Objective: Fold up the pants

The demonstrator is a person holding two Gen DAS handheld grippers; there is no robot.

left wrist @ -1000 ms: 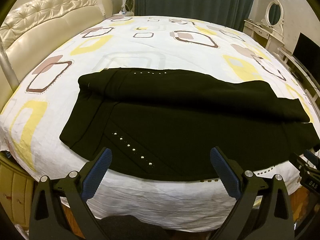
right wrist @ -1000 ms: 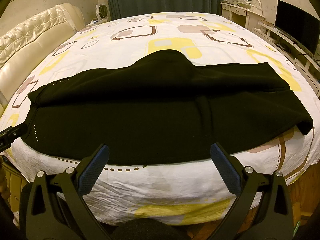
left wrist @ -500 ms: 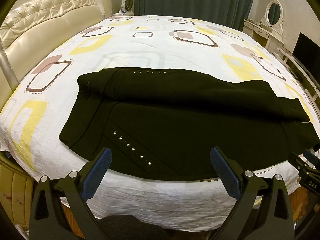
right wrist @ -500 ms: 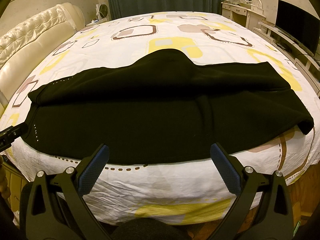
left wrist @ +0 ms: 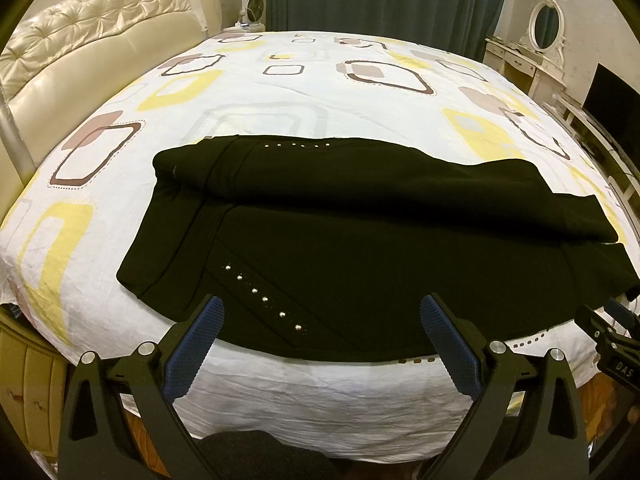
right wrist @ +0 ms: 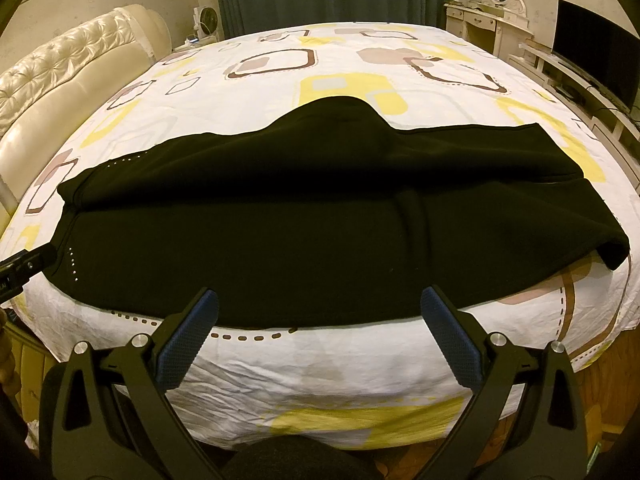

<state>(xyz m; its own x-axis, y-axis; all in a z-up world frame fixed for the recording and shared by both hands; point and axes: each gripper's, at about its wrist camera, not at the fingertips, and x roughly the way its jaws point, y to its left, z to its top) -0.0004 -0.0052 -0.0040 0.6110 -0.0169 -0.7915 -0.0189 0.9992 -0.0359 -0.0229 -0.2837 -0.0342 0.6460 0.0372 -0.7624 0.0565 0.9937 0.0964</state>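
Nothing has shifted: both left tongs [left wrist: 320, 330] and right tongs [right wrist: 320, 326] still hover wide open, empty, before the half-folded black pants [left wrist: 360, 248]; folding is paused.

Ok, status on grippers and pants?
Left gripper and right gripper open, empty, short of the bed. Black pants folded lengthwise. Nothing blocking.

Barely any change: pants [left wrist: 360, 248] a hair lower ahead of left gripper [left wrist: 320, 320], otherwise nothing.
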